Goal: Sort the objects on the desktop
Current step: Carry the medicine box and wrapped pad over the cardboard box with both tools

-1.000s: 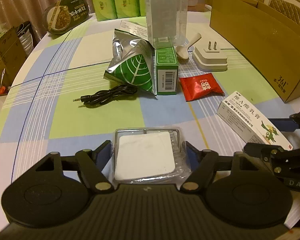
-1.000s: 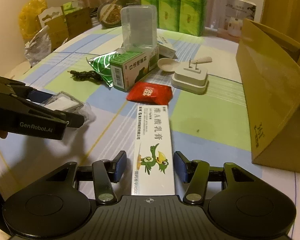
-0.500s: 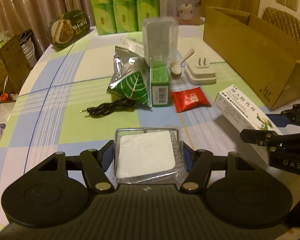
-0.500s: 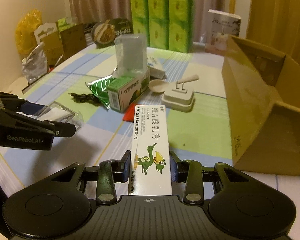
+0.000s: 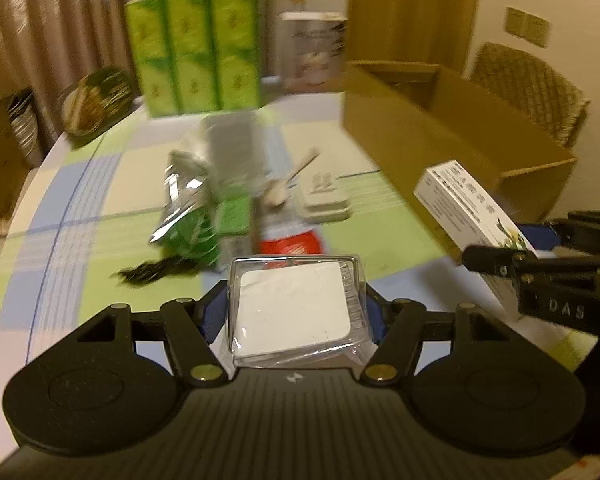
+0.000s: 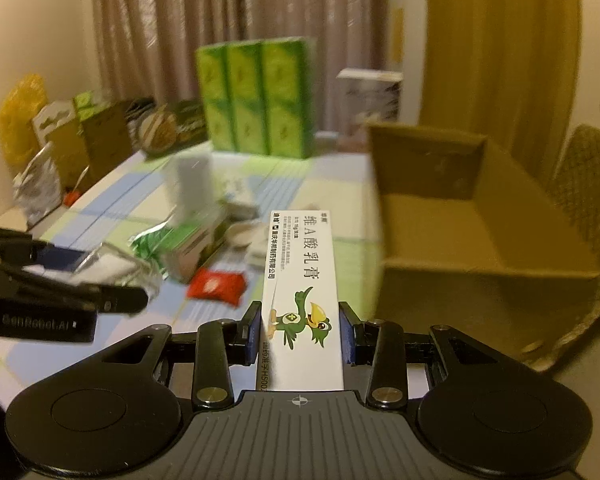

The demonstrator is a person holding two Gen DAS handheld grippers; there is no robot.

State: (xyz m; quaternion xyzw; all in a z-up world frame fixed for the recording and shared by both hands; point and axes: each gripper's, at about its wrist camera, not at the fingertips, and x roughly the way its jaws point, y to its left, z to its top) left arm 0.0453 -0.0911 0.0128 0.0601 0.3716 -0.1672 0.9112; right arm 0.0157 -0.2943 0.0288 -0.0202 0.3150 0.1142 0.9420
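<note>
Clear plastic, flat, square, white pad inside: packet (image 5: 296, 308), clamped between the blue pads of the left tool (image 5: 294, 312), jaws closed to the packet's width, held level and clear of the bench (image 5: 100, 184). Gripped by its side edges, likely so the flat face stays up and the wrap does not crumple.

White card, long, green bird print: ointment box (image 6: 300, 292), pinched across its narrow width near one end by the right tool (image 6: 300, 332), jaws drawn in tight on both long sides, far end pointing toward the cardboard box (image 6: 480, 232). End grip leaves most of the length free (handy for lowering it in over a wall). Also off the bench.

Brown cardboard box: open top, at the right edge of the bench, interior apparently bare where visible; judged the sorting destination.

Remaining on the bench, mid-surface, blurred: red sachet (image 6: 216, 286), green carton (image 5: 232, 216), foil pouch (image 5: 184, 204), black cable (image 5: 156, 270), white plug adapter (image 5: 326, 198), spoon (image 5: 288, 186).

Far edge: stack of green packs (image 5: 194, 48).
</note>
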